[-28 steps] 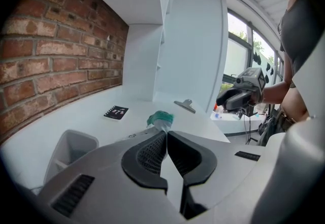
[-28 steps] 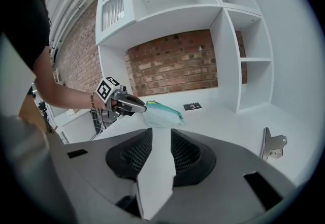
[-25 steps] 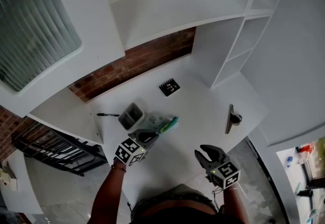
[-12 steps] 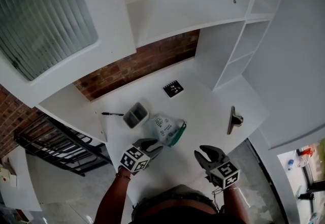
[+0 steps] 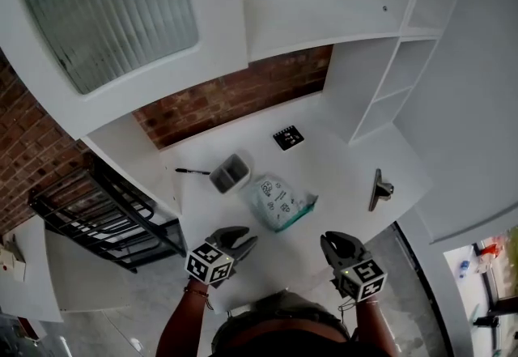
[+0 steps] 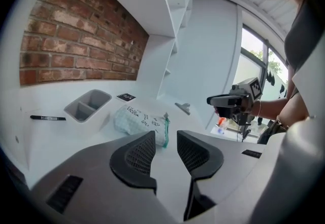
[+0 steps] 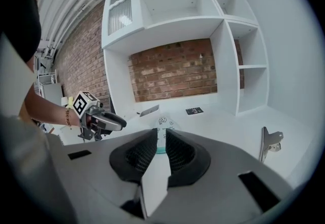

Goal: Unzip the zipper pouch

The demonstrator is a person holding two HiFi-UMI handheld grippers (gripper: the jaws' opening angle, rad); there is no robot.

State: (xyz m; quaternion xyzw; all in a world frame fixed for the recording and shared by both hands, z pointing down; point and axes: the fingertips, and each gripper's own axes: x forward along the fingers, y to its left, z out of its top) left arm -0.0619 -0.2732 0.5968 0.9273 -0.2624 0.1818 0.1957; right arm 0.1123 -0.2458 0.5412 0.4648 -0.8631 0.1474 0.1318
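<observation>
The zipper pouch is white with dark print and a teal zipper edge. It lies free on the white table, ahead of both grippers. In the left gripper view the pouch lies just beyond the jaws. My left gripper has just been opening and stands open with nothing between its jaws. My right gripper has just been closing; a narrow gap remains, nothing in it, and the pouch shows past it. I cannot tell whether the zipper is open.
A grey two-compartment tray sits left of the pouch, with a black pen beyond it. A black marker card lies near the brick wall. A metal clip rests at the right. White shelves rise at the back right.
My left gripper let go of the pouch and drew back toward me. The pouch stays flat on the table. The right gripper's jaws narrowed and it shifted slightly.
</observation>
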